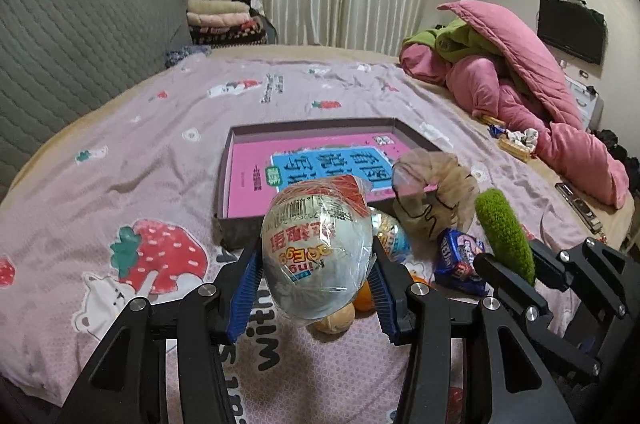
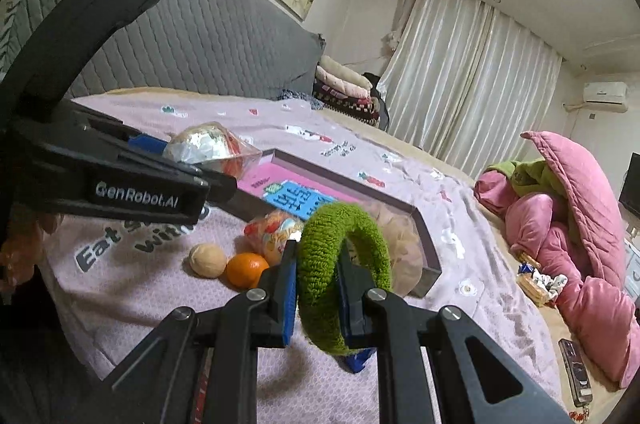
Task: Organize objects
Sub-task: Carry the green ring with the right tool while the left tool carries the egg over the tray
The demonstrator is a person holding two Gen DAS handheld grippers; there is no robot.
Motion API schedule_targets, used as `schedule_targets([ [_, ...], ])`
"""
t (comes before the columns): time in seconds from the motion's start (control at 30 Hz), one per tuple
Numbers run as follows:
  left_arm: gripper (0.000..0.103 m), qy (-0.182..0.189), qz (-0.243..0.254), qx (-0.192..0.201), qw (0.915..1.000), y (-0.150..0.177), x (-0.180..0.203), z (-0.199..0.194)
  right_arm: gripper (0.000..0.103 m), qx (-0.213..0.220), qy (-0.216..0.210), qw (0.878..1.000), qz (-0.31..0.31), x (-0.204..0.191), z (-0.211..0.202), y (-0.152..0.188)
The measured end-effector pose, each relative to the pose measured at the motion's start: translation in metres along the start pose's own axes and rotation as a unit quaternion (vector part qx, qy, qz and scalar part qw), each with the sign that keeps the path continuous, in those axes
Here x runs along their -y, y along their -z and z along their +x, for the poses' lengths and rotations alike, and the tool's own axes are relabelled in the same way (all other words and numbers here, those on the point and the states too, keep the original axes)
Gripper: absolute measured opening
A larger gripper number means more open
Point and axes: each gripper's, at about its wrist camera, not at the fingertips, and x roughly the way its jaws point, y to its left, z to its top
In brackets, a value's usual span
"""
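Observation:
My left gripper (image 1: 314,264) is shut on a plastic-wrapped toy egg (image 1: 320,224), held above the bed sheet just in front of a shallow grey box (image 1: 236,139). A pink book (image 1: 260,167) lies in that box. My right gripper (image 2: 318,264) is shut on a green fuzzy hair ring (image 2: 320,224), lifted off the bed to the right of the egg. Under both grippers lie a second wrapped egg (image 2: 272,232), an orange (image 2: 246,270), a beige ball (image 2: 208,260), a blue snack packet (image 1: 460,260) and a sheer beige scrunchie (image 1: 436,195).
A heap of pink quilt (image 1: 520,83) fills the bed's far right, with small snacks (image 1: 516,139) beside it. A phone (image 2: 576,368) lies by the right bed edge. The grey padded headboard (image 1: 80,43) runs along the left.

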Motion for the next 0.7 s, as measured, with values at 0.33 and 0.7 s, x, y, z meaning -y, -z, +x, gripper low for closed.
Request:
schedule_targets([
  [0.33,0.052,-0.012,0.007,0.018,0.9997,-0.008,0.003,-0.011,0.017,0.021,0.009,1.000,0.005,0.016,-0.007,-0.009],
  [0.7,0.052,-0.019,0.011,0.027,0.9994,-0.019,0.004,-0.007,0.017,0.039,0.005,0.999,0.022,0.039,-0.002,-0.021],
])
